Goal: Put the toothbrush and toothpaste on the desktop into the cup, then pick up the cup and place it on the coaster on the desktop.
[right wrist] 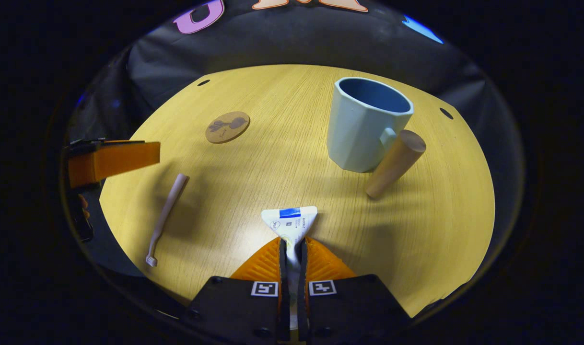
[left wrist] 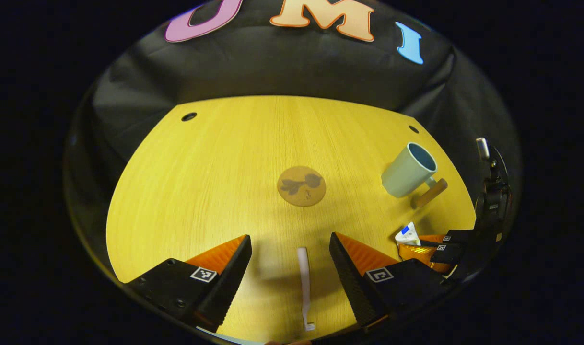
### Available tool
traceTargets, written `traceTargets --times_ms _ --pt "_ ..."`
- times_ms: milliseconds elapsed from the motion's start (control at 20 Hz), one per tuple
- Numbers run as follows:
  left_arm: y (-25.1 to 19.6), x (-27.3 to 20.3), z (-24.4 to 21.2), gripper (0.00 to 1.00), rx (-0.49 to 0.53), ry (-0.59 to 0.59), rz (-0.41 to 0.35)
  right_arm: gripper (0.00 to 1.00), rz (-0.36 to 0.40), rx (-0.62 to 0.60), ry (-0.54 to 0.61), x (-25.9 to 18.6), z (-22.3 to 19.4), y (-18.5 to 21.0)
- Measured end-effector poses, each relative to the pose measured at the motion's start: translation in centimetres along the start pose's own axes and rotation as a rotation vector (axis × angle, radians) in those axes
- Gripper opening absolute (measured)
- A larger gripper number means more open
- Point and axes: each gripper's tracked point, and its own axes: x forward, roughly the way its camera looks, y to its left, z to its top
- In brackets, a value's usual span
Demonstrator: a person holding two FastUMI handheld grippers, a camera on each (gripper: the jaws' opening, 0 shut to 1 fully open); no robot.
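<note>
Clamped in my right gripper, the white toothpaste shows a blue stripe; my left gripper gapes over the pale toothbrush near the blue cup.

Pale blue cup, wooden handle; brown coaster, dark plant print; white toothbrush.

Desktop showing matt wood grain, cup looking smooth and glazed (handle plain wood), coaster appearing cork-like, toothbrush looking matt plastic.
</note>
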Motion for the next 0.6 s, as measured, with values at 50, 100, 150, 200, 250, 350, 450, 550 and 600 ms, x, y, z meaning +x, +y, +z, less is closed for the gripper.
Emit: traceTargets --times_ms 50,100,150,200,250,350,450,550,600 --pt "0.1 0.1 -0.4 0.96 -0.004 0.029 -0.003 0.09 0.003 0.002 0.001 0.0 0.0 0.0" --pt "0.4 0.2 -1.0 0.96 -0.001 0.072 -0.001 0.09 0.005 0.001 0.001 0.0 0.0 0.0" --pt "0.6 0.3 -1.4 0.96 0.006 0.100 0.000 0.09 0.006 -0.001 0.001 0.0 0.0 0.0" --pt "0.7 0.4 -2.0 0.96 0.015 0.139 -0.004 0.09 0.007 -0.002 0.001 0.0 0.1 0.0" --pt "0.7 0.5 -2.7 0.96 0.022 0.173 -0.003 0.09 0.008 -0.002 0.000 0.0 0.0 -0.1" --pt "0.7 0.9 -3.8 0.96 0.031 0.213 0.006 0.09 0.010 -0.003 -0.001 0.0 0.1 -0.1" --pt "0.5 1.4 -4.9 0.96 0.036 0.251 0.009 0.09 0.012 -0.002 -0.002 0.0 0.0 0.0" --pt "1.1 1.3 -5.4 0.96 0.043 0.291 0.035 0.09 0.012 -0.002 -0.002 0.0 0.1 0.0" --pt "1.2 1.5 -5.4 0.95 0.053 0.297 0.042 0.09 0.013 -0.002 -0.002 0.0 0.1 -0.1"
